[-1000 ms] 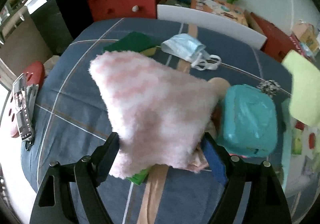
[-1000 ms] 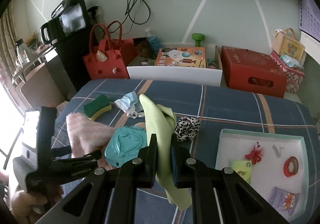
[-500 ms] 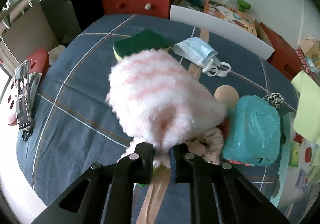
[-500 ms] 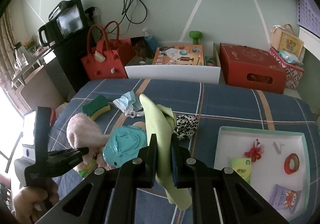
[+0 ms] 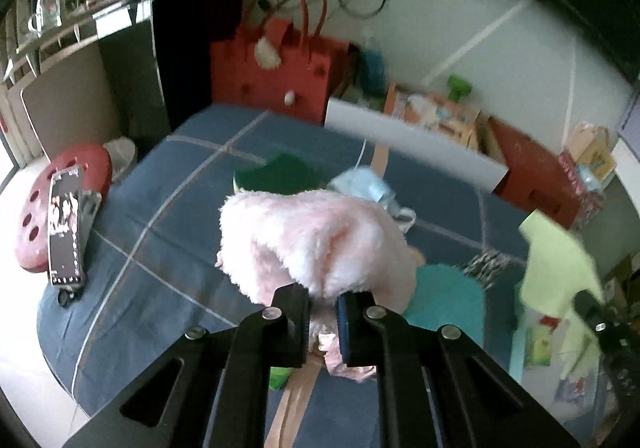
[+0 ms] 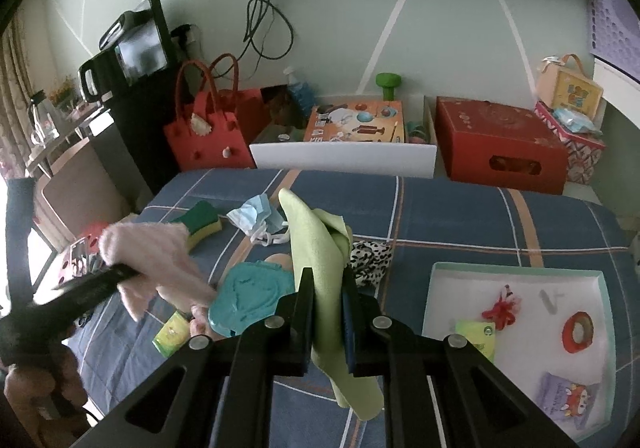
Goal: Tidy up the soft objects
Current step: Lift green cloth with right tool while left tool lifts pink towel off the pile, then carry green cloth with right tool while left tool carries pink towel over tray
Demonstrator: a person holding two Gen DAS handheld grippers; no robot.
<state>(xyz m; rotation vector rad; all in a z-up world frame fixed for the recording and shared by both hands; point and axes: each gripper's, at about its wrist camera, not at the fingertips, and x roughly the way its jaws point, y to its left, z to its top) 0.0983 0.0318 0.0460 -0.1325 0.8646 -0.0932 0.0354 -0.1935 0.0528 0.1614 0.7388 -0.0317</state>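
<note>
My left gripper (image 5: 323, 322) pinches the fluffy pink sock (image 5: 316, 236), my right gripper (image 6: 327, 314) the green cloth (image 6: 320, 248); face mask (image 6: 252, 214), sponge (image 6: 202, 224) and leopard-print scrunchie (image 6: 370, 254) remain unsorted.

The left gripper (image 5: 323, 306), angled downward above the blue plaid tablecloth (image 5: 168, 232), is clamped on a fluffy pink cloth (image 5: 316, 236), while the right gripper (image 6: 327, 294), likewise tilted down over that tablecloth, pinches a light green cloth (image 6: 320, 248).
</note>
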